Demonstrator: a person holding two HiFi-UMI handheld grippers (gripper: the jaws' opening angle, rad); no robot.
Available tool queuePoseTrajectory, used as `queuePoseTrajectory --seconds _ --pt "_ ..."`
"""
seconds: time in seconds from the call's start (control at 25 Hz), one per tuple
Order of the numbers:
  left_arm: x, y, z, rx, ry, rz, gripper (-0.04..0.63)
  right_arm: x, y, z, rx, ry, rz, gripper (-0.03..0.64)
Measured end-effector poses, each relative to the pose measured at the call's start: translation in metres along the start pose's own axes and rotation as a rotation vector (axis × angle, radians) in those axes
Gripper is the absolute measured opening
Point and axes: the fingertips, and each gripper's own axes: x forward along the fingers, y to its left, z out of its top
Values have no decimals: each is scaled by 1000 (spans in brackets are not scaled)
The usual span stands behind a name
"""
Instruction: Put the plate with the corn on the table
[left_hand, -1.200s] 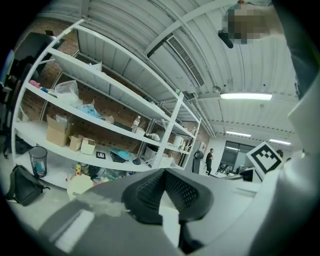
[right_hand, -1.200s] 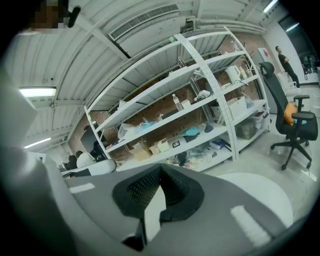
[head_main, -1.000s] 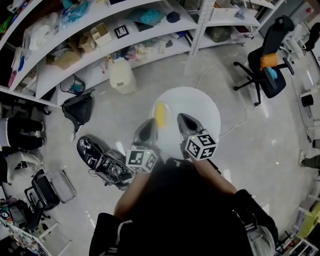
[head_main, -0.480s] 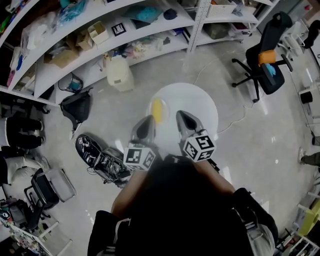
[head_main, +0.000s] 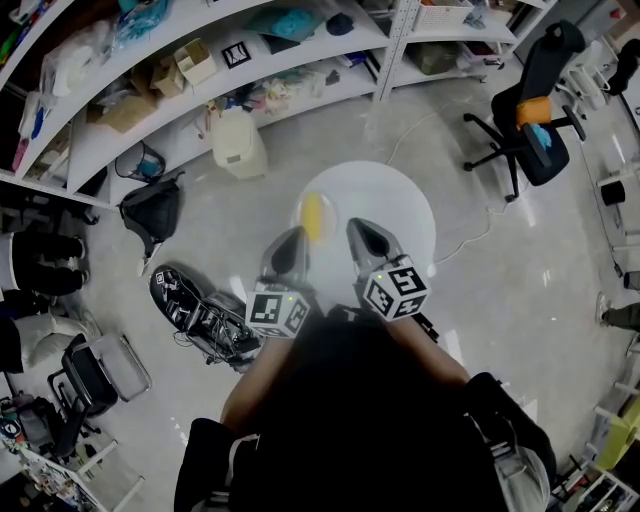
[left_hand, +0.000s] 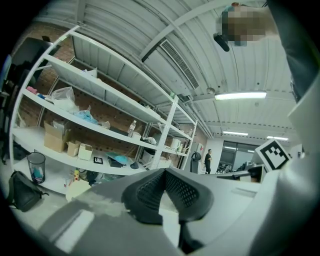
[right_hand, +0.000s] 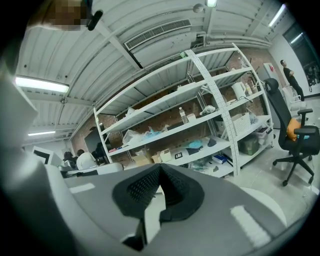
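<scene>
**Head view: the set-down step.** The corn (head_main: 313, 214) lies near the left edge of the round white worktop (head_main: 400, 215), just ahead of your two tools and between them. Its plate (head_main: 325, 208) is white on white, so you cannot trace its rim; it probably rests on the worktop already. Your left hand-held gripper (head_main: 296, 238) has its jaws closed pad to pad, with nothing caught between them. Your right hand-held gripper (head_main: 356, 228) is likewise closed and empty, and hangs over the worktop. The next move, as judged, is to check that the plate sits flat and fully inside the edge. Then draw both tools straight back without nudging the plate.
</scene>
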Motion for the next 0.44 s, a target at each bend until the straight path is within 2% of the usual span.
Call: queuePoseTrajectory --seconds 0.44 --pt "5 -5 -4 2 11 -3 3 -5 -12 -3 -21 5 -49 8"
